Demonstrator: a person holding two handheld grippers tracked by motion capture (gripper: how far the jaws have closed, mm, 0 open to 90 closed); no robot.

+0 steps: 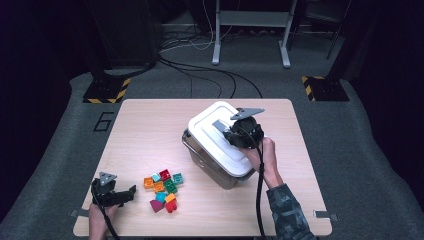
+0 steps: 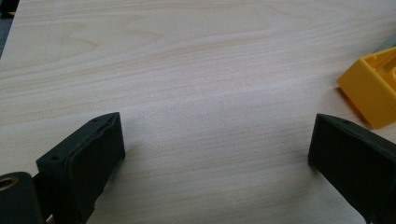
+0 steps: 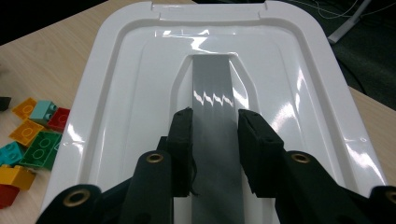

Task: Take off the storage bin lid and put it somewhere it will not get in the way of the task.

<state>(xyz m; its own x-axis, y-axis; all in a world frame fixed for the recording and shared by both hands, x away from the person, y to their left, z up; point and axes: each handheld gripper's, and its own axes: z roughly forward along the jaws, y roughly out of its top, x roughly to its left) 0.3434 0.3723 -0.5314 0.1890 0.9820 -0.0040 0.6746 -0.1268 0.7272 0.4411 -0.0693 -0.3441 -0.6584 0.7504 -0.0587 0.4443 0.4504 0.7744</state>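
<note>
Clearly your right gripper point(image 3: 215, 140) had closed on the grey handle point(image 3: 212, 88) that ran down the middle of the white lid point(image 1: 220, 135), one jaw pressed to each long side of it. That handle was a flat strip, and its long axis lay straight ahead of the gripper, in line with the jaws, toward the far short edge of the lid. The lid sat tilted on the clear box point(image 1: 210, 162), which stood right of the middle of the worktop point(image 1: 145, 125), its long axis slanting from the far left down toward your right hand point(image 1: 265, 155). A lift, I judge, would turn on that grip staying square across the strip.

Your left gripper point(image 1: 131, 192) rested well left of the box near the worktop's front edge, jaws spread wide with nothing between them, pointing at the heap of coloured bricks point(image 1: 164, 189) just beside it; a yellow brick point(image 2: 371, 86) lay past its right jaw.
</note>
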